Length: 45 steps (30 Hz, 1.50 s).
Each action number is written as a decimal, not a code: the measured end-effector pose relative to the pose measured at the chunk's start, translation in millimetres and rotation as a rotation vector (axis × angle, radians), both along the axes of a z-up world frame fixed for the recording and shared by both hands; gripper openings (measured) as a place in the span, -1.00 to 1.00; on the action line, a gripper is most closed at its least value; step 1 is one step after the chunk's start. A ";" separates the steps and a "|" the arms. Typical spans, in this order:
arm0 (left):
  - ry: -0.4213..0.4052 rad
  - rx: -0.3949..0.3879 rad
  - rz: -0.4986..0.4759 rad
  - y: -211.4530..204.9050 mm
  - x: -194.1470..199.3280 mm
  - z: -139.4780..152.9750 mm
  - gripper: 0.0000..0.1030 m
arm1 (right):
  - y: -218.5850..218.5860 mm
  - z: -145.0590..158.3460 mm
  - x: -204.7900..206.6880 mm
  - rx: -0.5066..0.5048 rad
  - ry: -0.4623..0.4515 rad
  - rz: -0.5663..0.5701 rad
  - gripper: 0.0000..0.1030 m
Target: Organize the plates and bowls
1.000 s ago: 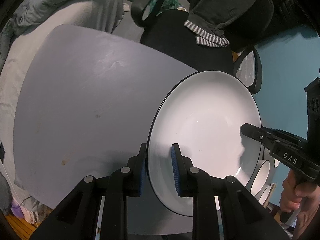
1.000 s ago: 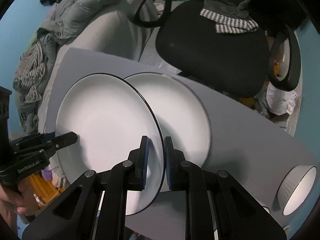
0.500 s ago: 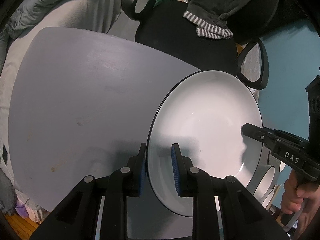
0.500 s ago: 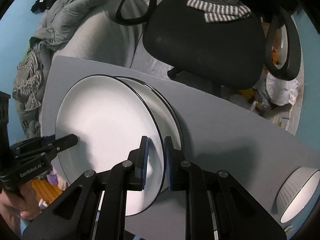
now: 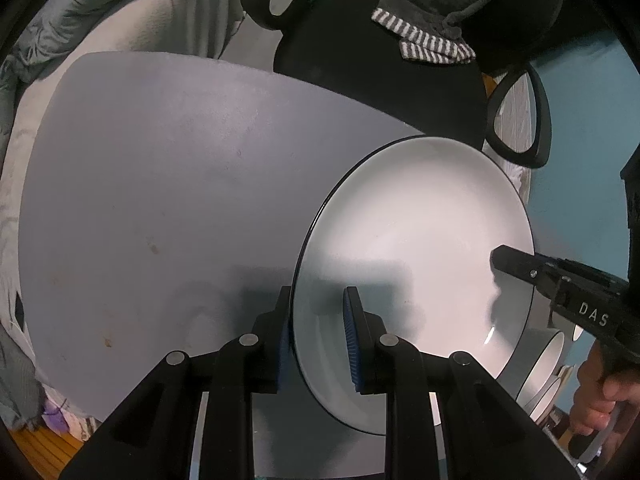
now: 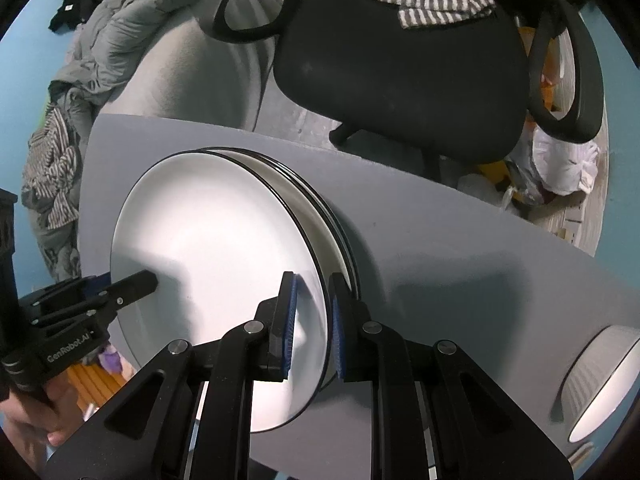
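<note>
White with a thin black rim, the plate point(image 6: 216, 264) hangs between both tools: the left gripper point(image 5: 316, 336) pinches its rim at the plate's 9 o'clock side, the right gripper point(image 6: 311, 324) pinches the opposite edge at 3 o'clock, each with jaws nearly closed and blue pads pressing on either face of the rim. In the right wrist view the plate sits just over a stack point(image 6: 320, 200) of like plates on the grey table point(image 6: 440, 240), the stack's edges peeking out at 1 to 3 o'clock, so the plate looks tilted and offset toward 9 o'clock; whether it touches the stack I cannot tell. The step in hand seems to be laying it on top. To do it well, I would keep both grips firm, level the two hands together, slide the plate toward 3 o'clock until the rims line up, and lower it evenly so no edge strikes first. Only once it rests flat should the jaws loosen, and each tool should draw outward sideways rather than lift. A ribbed bowl point(image 6: 600, 380) at 4 o'clock lies well apart, posing little risk.
</note>
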State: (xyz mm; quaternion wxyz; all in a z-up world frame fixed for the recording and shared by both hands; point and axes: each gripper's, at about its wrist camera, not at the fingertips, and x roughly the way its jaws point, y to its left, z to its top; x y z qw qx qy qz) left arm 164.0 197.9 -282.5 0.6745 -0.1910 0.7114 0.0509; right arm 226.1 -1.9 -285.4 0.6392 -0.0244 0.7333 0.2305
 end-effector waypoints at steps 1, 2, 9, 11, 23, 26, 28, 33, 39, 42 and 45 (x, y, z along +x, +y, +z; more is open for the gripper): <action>0.001 0.000 -0.002 -0.3 -0.2 -0.2 -0.57 | -0.7 -0.9 0.2 -0.003 0.004 -0.003 -0.69; 0.001 0.001 -0.006 -1.1 -0.1 -0.2 -0.57 | -1.5 -1.4 0.5 -0.006 0.010 -0.009 -0.69; 0.001 0.005 -0.006 -3.3 2.0 -2.1 -0.50 | -3.3 -2.3 4.3 -0.032 0.046 -0.042 -0.67; 0.001 0.007 -0.006 -3.9 2.8 -2.6 -0.48 | -2.2 -2.2 4.9 -0.048 0.057 -0.038 -0.67; -0.049 -0.015 0.008 -1.5 3.1 9.7 -0.25 | 3.2 2.7 4.4 -0.112 0.092 -0.014 -0.53; -0.061 -0.001 -0.009 -3.4 4.6 13.1 -0.24 | 3.1 3.1 3.6 -0.122 0.092 -0.010 -0.52; -0.062 0.000 -0.012 -3.7 4.5 13.4 -0.24 | 3.4 2.9 3.5 -0.128 0.097 -0.009 -0.51; -0.069 -0.010 -0.010 -3.9 2.6 13.9 -0.24 | 4.7 3.9 2.7 -0.133 0.116 -0.013 -0.39; -0.091 -0.024 -0.042 -10.7 -4.3 19.0 -0.24 | 4.1 10.6 0.6 -0.170 0.090 -0.017 -0.11; -0.097 -0.017 -0.055 -14.5 -8.2 21.4 -0.24 | 3.2 16.3 0.0 -0.142 0.069 -0.025 -0.07; -0.110 0.001 -0.064 -17.4 -13.9 27.1 -0.20 | 5.2 20.8 -3.8 -0.153 0.040 0.003 -0.07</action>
